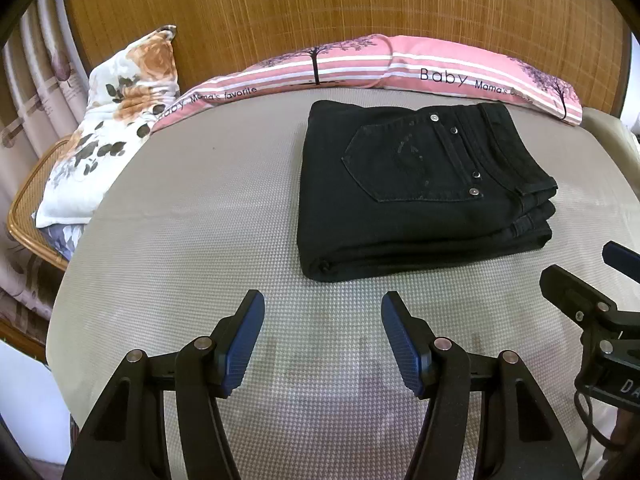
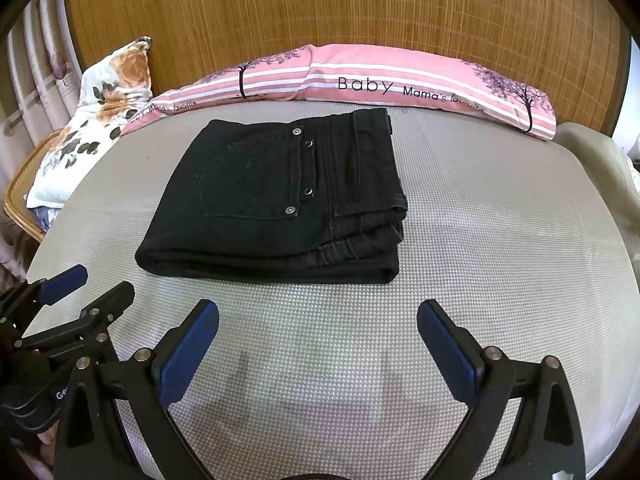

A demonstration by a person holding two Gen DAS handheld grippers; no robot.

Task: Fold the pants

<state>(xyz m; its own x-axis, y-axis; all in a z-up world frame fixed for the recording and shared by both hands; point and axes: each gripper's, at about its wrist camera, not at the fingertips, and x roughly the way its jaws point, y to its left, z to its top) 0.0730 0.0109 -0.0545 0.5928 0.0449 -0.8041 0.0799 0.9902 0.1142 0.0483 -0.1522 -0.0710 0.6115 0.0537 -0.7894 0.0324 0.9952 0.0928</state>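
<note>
Black pants (image 1: pixel 420 192) lie folded into a thick square stack on the grey mattress (image 1: pixel 200 220), back pocket with metal rivets facing up. In the right wrist view the same pants (image 2: pixel 276 208) lie ahead and slightly left. My left gripper (image 1: pixel 323 312) hovers open just short of the stack's near edge, nothing between its blue pads. My right gripper (image 2: pixel 318 320) also stands open and wide over bare mattress (image 2: pixel 500 220), apart from the pants. Each gripper shows at the edge of the other's view: the right one (image 1: pixel 592 280), the left one (image 2: pixel 92 284).
A long pink striped pillow (image 1: pixel 400 68) printed with trees and words lies along the woven headboard (image 1: pixel 340 8). A floral pillow (image 1: pixel 116 120) leans at the back left, above a rattan piece (image 1: pixel 28 216). Curtains (image 1: pixel 36 92) hang at far left.
</note>
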